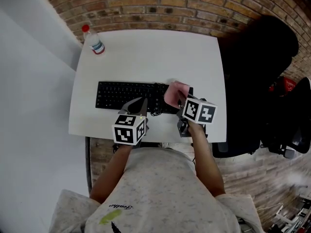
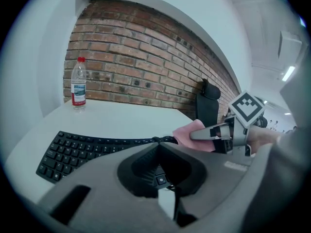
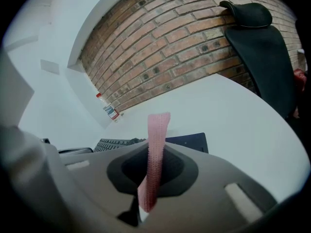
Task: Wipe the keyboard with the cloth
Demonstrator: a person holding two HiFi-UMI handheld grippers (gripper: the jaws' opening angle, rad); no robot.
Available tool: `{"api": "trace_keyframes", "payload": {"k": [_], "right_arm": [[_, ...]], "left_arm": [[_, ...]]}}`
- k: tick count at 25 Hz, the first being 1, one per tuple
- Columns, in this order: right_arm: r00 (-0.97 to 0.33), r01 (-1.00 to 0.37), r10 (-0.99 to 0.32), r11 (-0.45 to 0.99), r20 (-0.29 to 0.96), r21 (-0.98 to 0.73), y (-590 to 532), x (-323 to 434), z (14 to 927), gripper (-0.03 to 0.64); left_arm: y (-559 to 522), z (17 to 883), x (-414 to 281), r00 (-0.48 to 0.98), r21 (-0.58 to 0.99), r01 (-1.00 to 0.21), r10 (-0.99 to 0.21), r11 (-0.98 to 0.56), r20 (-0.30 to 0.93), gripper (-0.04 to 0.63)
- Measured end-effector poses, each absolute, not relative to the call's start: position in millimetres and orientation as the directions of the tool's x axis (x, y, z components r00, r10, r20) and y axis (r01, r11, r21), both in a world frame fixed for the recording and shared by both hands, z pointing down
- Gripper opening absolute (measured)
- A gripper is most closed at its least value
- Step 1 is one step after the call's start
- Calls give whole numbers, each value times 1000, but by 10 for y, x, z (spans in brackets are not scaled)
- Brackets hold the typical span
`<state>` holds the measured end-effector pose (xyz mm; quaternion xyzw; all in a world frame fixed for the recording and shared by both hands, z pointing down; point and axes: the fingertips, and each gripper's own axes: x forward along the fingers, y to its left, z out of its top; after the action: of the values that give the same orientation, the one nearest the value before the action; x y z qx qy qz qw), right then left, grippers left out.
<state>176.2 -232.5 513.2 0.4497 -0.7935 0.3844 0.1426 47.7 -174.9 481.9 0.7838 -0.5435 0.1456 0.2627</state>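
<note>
Near the front edge of the white table [image 1: 150, 52]: one black keyboard [image 1: 124, 95], lying parallel to that edge.
Over the keyboard's right end: right gripper [image 1: 180, 102], jaws clamped on a pink cloth [image 1: 175, 91] that stands up as a thin strip between them.
Over the keyboard's front middle: left gripper [image 1: 140, 104], jaws closed together, nothing between them.
Far left corner of the table: one clear bottle [image 1: 94, 41], red cap, upright.

Hides keyboard's [image 1: 126, 95] right end beneath pink cloth [image 1: 174, 92] and right gripper [image 1: 180, 101]; leaves water bottle's [image 1: 95, 42] label unreadably small.
</note>
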Motion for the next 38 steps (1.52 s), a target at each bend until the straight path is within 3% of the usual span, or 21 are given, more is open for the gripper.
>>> {"api": "trace_keyframes", "payload": {"k": [25, 38], "right_arm": [[-483, -858, -655, 222, 581, -463, -2342, 2569, 5211, 20], [-517, -832, -714, 291, 472, -472, -2303, 2182, 4578, 20]], "left_arm": [[-1745, 4922, 927, 392, 266, -919, -754, -292, 526, -12], [-1726, 4922, 651, 406, 277, -913, -748, -300, 525, -12]]}}
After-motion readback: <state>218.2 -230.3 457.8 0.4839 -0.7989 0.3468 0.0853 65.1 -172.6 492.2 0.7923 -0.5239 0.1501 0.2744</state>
